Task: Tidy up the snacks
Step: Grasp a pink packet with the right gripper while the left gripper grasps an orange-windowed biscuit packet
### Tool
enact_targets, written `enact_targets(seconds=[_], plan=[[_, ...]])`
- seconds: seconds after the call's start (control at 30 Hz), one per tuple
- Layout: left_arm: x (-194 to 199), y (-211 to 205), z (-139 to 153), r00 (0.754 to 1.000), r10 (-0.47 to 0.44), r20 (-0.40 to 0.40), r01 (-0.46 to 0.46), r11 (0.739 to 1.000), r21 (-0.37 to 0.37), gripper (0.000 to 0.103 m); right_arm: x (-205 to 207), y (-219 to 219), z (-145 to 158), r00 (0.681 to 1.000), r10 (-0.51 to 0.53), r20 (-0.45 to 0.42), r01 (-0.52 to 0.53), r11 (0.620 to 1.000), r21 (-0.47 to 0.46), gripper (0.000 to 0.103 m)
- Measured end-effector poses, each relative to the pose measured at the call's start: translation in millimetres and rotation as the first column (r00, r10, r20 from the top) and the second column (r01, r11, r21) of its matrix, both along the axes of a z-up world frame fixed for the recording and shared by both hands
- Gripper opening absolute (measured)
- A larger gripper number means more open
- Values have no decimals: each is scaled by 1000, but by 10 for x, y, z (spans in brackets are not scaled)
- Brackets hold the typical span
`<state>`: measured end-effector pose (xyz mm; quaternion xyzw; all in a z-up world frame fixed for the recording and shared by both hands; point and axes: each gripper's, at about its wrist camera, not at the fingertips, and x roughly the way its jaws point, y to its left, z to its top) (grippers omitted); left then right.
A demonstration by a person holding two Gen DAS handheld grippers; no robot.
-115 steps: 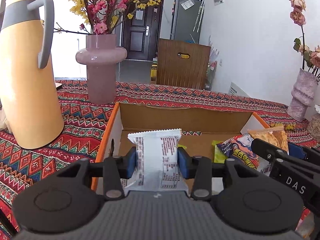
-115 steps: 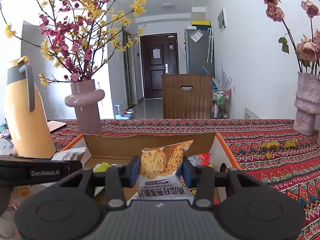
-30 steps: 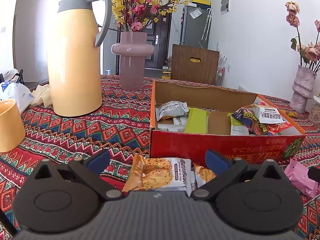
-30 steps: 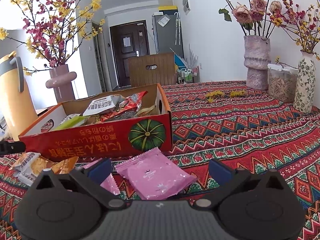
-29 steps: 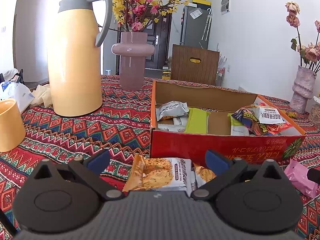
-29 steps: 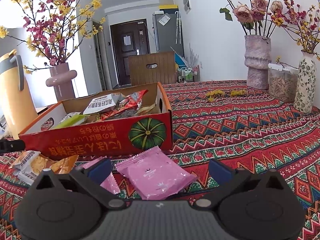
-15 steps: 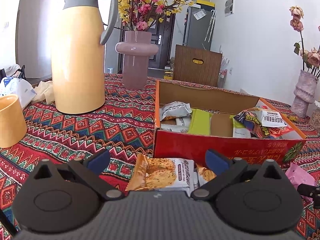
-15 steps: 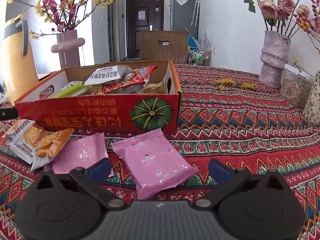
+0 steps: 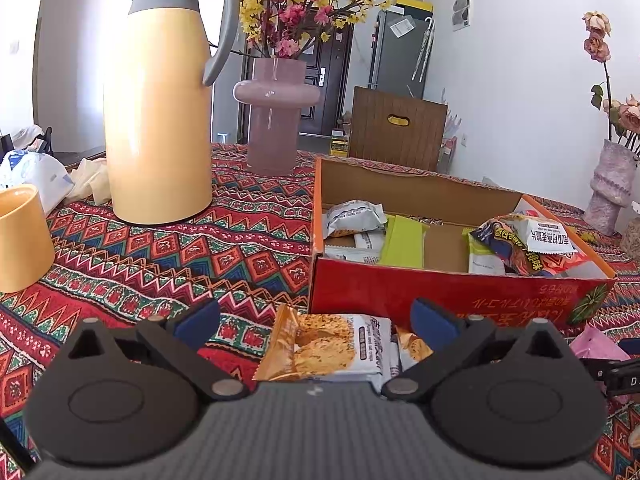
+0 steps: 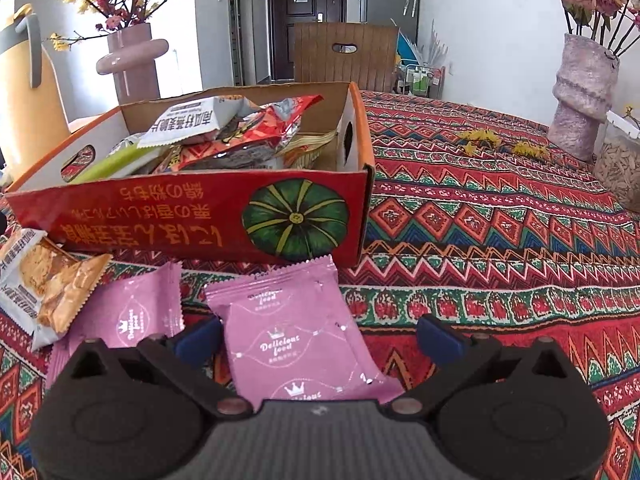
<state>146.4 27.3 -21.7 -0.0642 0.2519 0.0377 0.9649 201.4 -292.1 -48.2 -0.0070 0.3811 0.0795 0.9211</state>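
Note:
A red cardboard box [image 9: 440, 296] holds several snack packets; it also shows in the right wrist view [image 10: 192, 210]. My left gripper [image 9: 316, 320] is open, low over an orange cracker packet [image 9: 324, 348] lying on the cloth in front of the box. My right gripper [image 10: 318, 338] is open, low over a pink packet [image 10: 296, 340]. A second pink packet [image 10: 132, 316] and the cracker packets [image 10: 44, 280] lie to its left. A pink packet [image 9: 596, 344] shows at the right of the left wrist view.
A tall yellow thermos [image 9: 160, 96], a pink vase with flowers [image 9: 276, 116] and a yellow cup [image 9: 22, 236] stand left of the box. A mottled vase [image 10: 580, 92] and a jar of seeds [image 10: 620, 168] stand at the right. A patterned cloth [image 10: 500, 220] covers the table.
Both grippers let go of their packets into the box, drew back open to the box's near side, and have now dropped lower and closer over the packets on the cloth.

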Motion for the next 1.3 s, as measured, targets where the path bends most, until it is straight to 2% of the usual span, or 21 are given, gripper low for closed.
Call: enact_targets(seconds=[0.2, 0.27, 0.33, 0.4, 0.6, 0.9, 1.3], plan=[[-8, 6, 1, 1000, 0, 2, 0, 1000, -3, 103, -6, 12, 1, 1000, -5, 10, 5, 1000, 9, 102], [-10, 7, 2, 1000, -2, 3, 2, 1000, -3, 103, -37, 16, 9, 999, -25, 30, 24, 1000, 12, 93], [-11, 7, 3, 1000, -3, 4, 3, 1000, -2, 103, -79, 44, 31, 999, -21, 49, 20, 1000, 18, 71], [-11, 12, 3, 1000, -3, 4, 3, 1000, -4, 103, -120, 77, 52, 998, -14, 59, 13, 1000, 20, 61], [-12, 13, 3, 1000, -4, 4, 4, 1000, -5, 103, -279, 128, 54, 994, -33, 100, 30, 999, 34, 61], [-7, -2, -1, 1000, -6, -1, 6, 1000, -2, 103, -426, -5, 145, 959, -162, 231, 142, 984, 105, 61], [8, 28, 7, 999, 22, -31, -21, 1000, 7, 103, -436, -77, 132, 955, -177, 238, 143, 978, 154, 61]])
